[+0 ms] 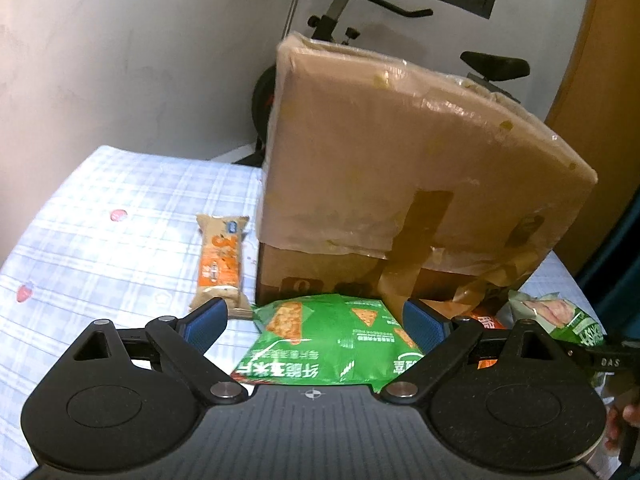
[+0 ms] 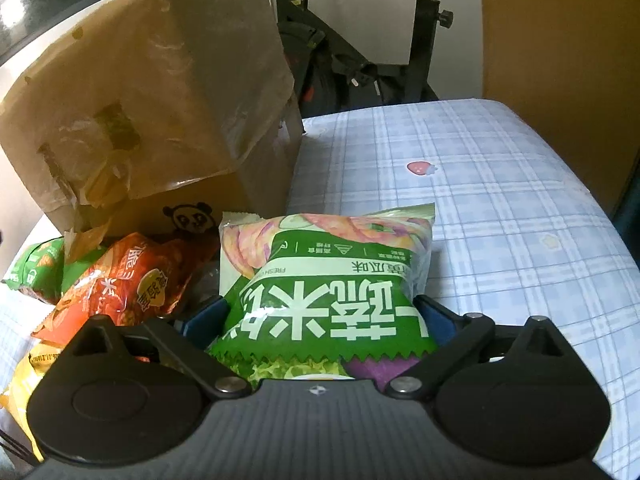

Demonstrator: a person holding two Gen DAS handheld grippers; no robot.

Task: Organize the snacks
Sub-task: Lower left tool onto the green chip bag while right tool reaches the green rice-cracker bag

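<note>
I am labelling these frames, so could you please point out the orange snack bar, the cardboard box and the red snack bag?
orange snack bar [image 1: 221, 262], left wrist view, middle of wrapper.
cardboard box [image 1: 400, 160], left wrist view, taped flap.
red snack bag [image 2: 124, 276], right wrist view, printed front.

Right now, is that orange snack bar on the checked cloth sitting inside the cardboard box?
No, the orange snack bar lies flat on the checked cloth, outside the cardboard box and beside it.

Green snack bags [image 1: 332, 340] [image 2: 328, 284], orange bar [image 1: 220, 260] flat beside box [image 1: 400, 160].
</note>
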